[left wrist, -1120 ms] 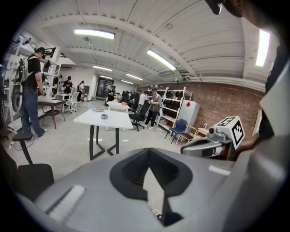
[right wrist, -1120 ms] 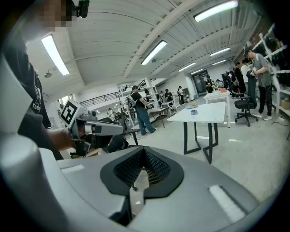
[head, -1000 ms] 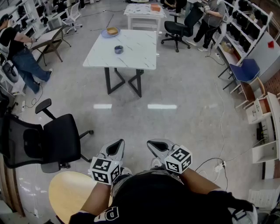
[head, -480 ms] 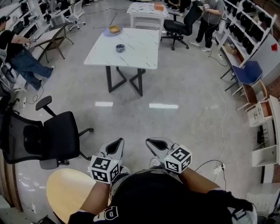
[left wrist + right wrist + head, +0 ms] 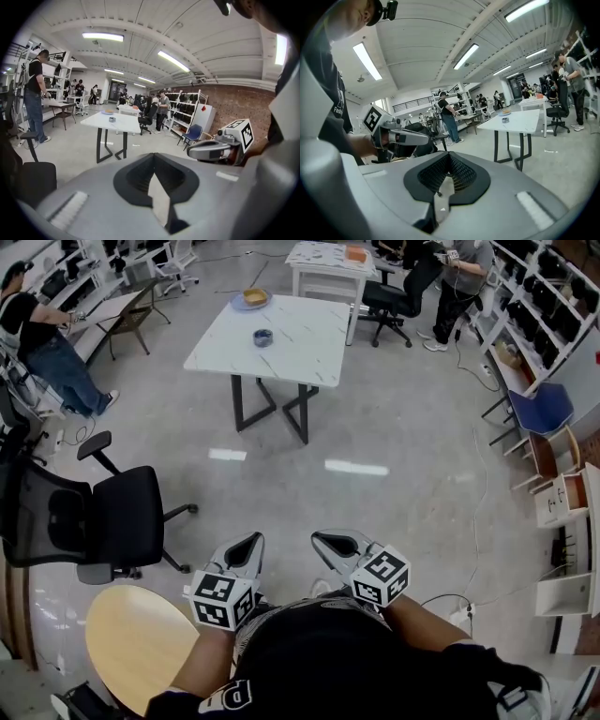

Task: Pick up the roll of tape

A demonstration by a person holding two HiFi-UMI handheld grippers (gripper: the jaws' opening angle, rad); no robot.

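The roll of tape [image 5: 262,337] is a small dark ring lying on the white marble-top table [image 5: 305,348], far across the floor from me. It also appears tiny on that table in the left gripper view [image 5: 112,119] and the right gripper view [image 5: 505,120]. Both grippers are held close to my body, side by side and well short of the table. The left gripper [image 5: 246,545] [image 5: 152,157] is shut with nothing in it. The right gripper [image 5: 333,542] [image 5: 449,154] is likewise shut and holds nothing.
A plate [image 5: 249,298] with something orange sits at the table's far corner. A black office chair [image 5: 103,521] and a round wooden seat [image 5: 141,643] stand to my left. Shelves and a blue chair [image 5: 548,409] line the right. People stand at the left [image 5: 47,343] and back right [image 5: 459,277].
The head view has shifted a little, so the table sits slightly higher and more to the right. Both grippers stay shut in front of my body, in the same pose.
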